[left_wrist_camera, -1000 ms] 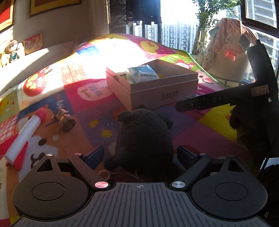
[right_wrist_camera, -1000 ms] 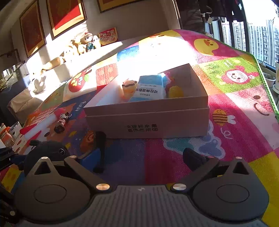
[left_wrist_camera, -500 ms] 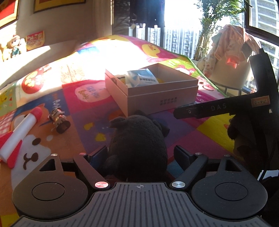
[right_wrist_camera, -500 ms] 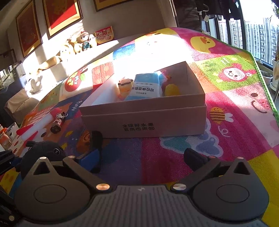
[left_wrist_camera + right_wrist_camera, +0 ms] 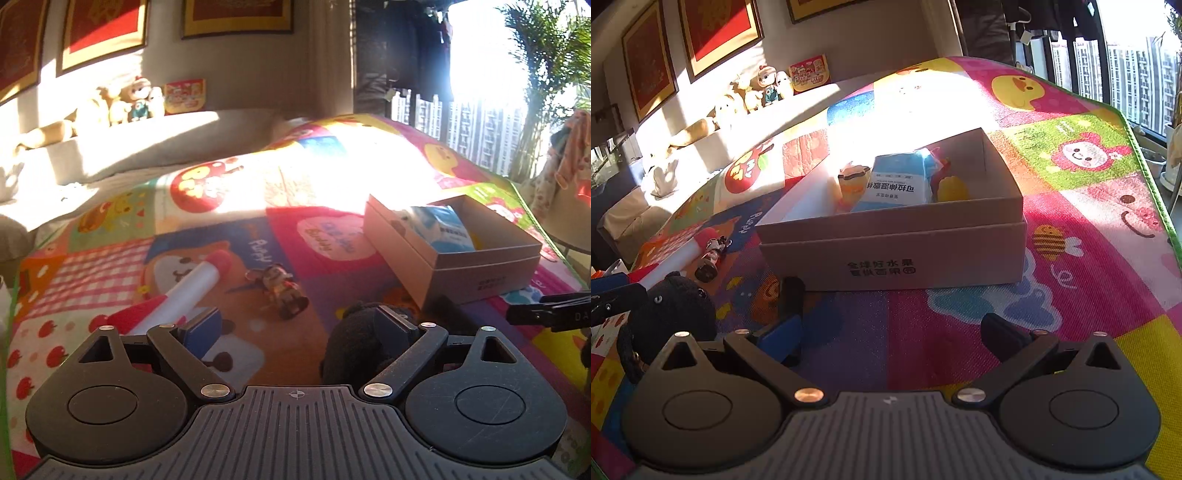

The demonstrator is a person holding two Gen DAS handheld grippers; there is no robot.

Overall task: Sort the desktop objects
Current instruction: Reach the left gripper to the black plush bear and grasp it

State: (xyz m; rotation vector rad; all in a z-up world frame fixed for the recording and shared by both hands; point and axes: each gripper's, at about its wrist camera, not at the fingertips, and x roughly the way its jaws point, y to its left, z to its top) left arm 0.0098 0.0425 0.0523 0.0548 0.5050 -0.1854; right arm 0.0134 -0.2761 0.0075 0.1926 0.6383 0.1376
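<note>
Left gripper (image 5: 299,325) wide, plush (image 5: 354,343) beside.

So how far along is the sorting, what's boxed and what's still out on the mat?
Boxed: the blue packet and some small toys sit in the cardboard box. In hand: nothing; left gripper and right gripper are open. Left on the mat: black plush, small figurine, red-and-white tube.

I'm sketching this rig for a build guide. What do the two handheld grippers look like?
Both look alike. The left gripper and right gripper each have a black ribbed body, two round black side housings with triangular cut-outs, angled link bars with metal rivets, and black fingers faced with blue pads. No cables, hands or sleeves show.
</note>
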